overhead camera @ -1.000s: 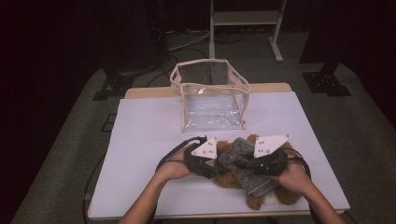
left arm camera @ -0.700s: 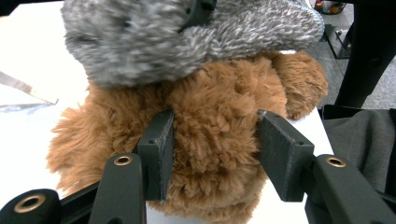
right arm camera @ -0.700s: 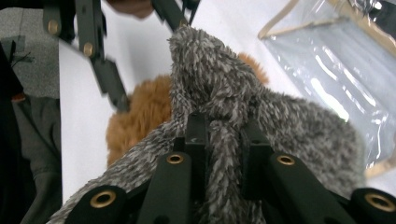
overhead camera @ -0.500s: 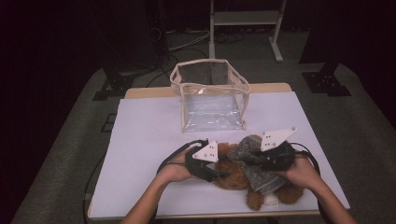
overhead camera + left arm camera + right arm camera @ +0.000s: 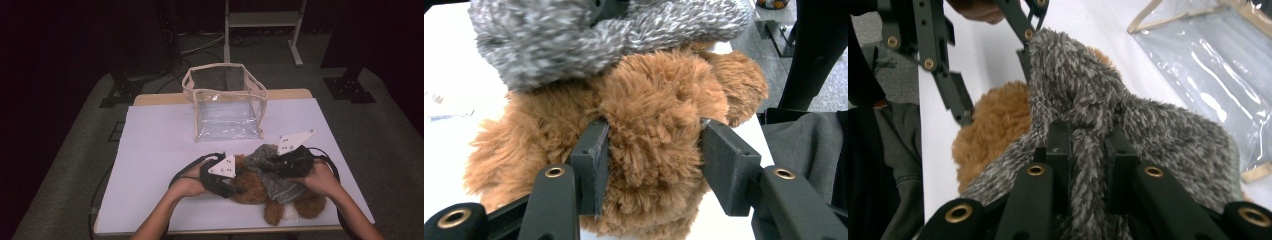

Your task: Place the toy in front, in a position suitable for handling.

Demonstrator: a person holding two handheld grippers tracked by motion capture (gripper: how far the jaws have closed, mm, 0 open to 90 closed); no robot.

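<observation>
Low in the high view, two forearms come in from the bottom edge onto a white tabletop (image 5: 160, 150). Between the hands, right of centre and near the table's front edge, lies a brown teddy bear (image 5: 260, 192) with long, shaggy fur, its rounded limbs spread toward the lower right. Draped over it is a grey knitted garment (image 5: 270, 165), woolly and flecked light and dark, bunched into soft folds.

The left gripper (image 5: 651, 160) has its two flat black jaws partly closed around a thick tuft of the bear's fur; both pads press into the pile, which bulges between them. In the high view that gripper (image 5: 222, 177) sits at the bear's left side, a pale three-cornered plate on top.

The right gripper (image 5: 1087, 150) is nearly closed, pinching a narrow ridge of the grey knit between its jaws, the fabric gathered and standing up from the grip. It lies above the bear's right side in the high view (image 5: 292, 160).

Farther back, at the centre of the frame, stands an open box-shaped pouch (image 5: 227, 107) of clear, glossy plastic with cream fabric edging, well apart from the bear. Beyond the table lies grey carpet (image 5: 75, 140).
</observation>
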